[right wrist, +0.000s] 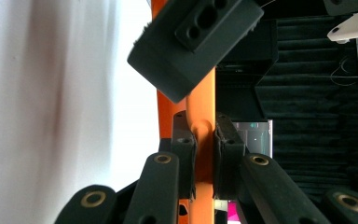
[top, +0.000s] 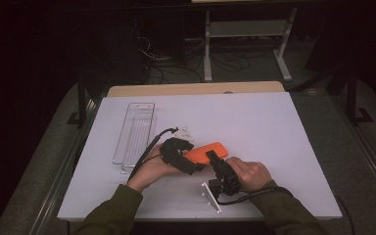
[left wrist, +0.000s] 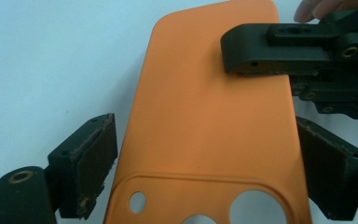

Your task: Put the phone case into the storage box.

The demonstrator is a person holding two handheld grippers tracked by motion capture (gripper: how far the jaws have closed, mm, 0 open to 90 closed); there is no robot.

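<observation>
Handover step: orange phone case point(top: 206, 150) held above the worktop point(top: 274, 127), right gripper point(top: 214, 159) clamped on its edge, left gripper point(left wrist: 205, 163) jaws parted clear of its sides, so next move likely needs left to withdraw

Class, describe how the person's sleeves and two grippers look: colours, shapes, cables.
Both sleeves are dark olive green. The left gripper and right gripper are black, blocky, with brass-coloured pivot rings and flat, worn pads on their jaws. A black cable trails from each.
</observation>
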